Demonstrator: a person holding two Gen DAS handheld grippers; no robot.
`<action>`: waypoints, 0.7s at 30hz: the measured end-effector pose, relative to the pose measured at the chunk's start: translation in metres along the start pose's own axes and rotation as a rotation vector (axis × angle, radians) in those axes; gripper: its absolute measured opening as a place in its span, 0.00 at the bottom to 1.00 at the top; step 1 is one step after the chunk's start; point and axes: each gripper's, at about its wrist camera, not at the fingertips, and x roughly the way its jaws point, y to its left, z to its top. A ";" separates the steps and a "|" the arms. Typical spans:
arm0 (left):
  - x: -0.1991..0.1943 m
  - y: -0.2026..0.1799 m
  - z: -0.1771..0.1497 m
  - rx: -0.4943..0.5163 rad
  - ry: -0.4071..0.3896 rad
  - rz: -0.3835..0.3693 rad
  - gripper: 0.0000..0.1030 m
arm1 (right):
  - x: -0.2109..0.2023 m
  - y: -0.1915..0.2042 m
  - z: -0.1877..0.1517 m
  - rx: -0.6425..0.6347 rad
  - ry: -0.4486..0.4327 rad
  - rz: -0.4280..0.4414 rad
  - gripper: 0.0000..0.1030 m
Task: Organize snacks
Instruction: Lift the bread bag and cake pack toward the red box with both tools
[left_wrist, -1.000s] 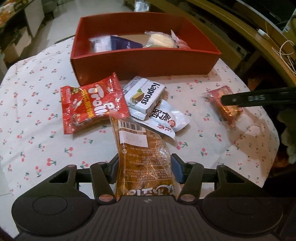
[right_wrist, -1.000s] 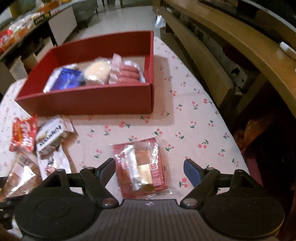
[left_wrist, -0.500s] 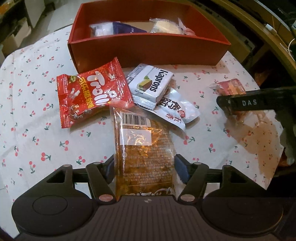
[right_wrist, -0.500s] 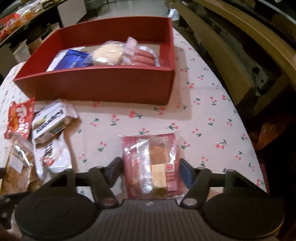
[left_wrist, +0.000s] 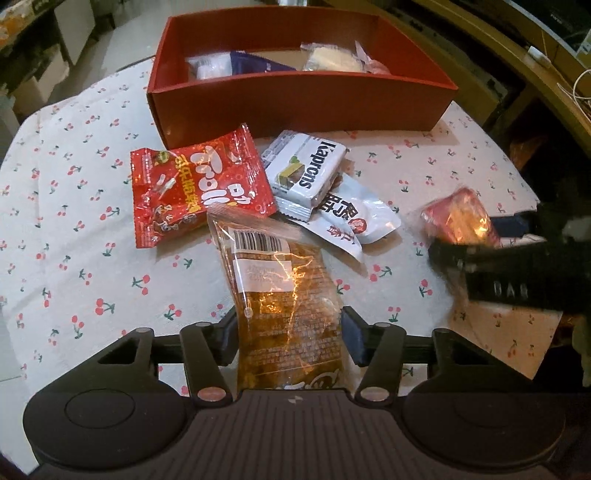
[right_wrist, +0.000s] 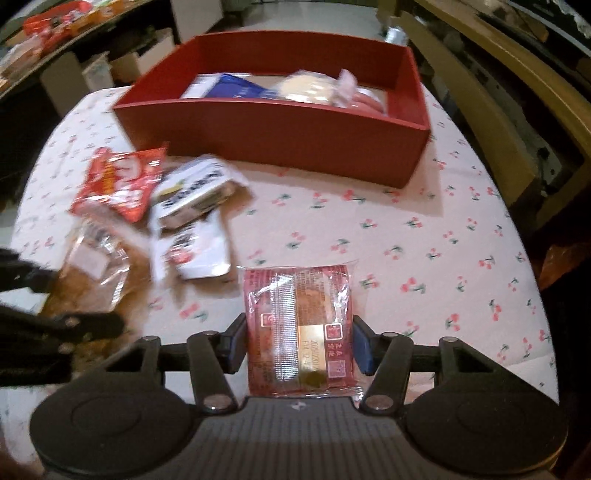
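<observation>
Both packets lifted: left tongs (left_wrist: 288, 332) clamp brown packet (left_wrist: 284, 295), right tongs (right_wrist: 297, 343) red packet (right_wrist: 299, 328); motion-blurred.

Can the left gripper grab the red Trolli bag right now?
Probably not yet. The left gripper is already shut on the brown snack pack, so its fingers are full. The Trolli bag lies on the table, partly under that pack's top edge.

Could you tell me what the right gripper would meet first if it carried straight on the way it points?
Probably the near wall of the red box; bare tablecloth lies between, though height is unclear.
</observation>
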 end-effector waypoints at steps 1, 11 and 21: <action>0.001 0.001 0.000 -0.005 0.002 -0.001 0.61 | -0.001 0.004 -0.002 -0.002 -0.002 0.004 0.71; 0.007 -0.001 -0.008 -0.008 0.017 0.014 0.72 | 0.005 0.022 -0.010 -0.041 0.029 0.015 0.71; 0.008 -0.014 -0.011 0.044 0.001 0.071 0.65 | 0.004 0.028 -0.013 -0.085 0.026 -0.014 0.71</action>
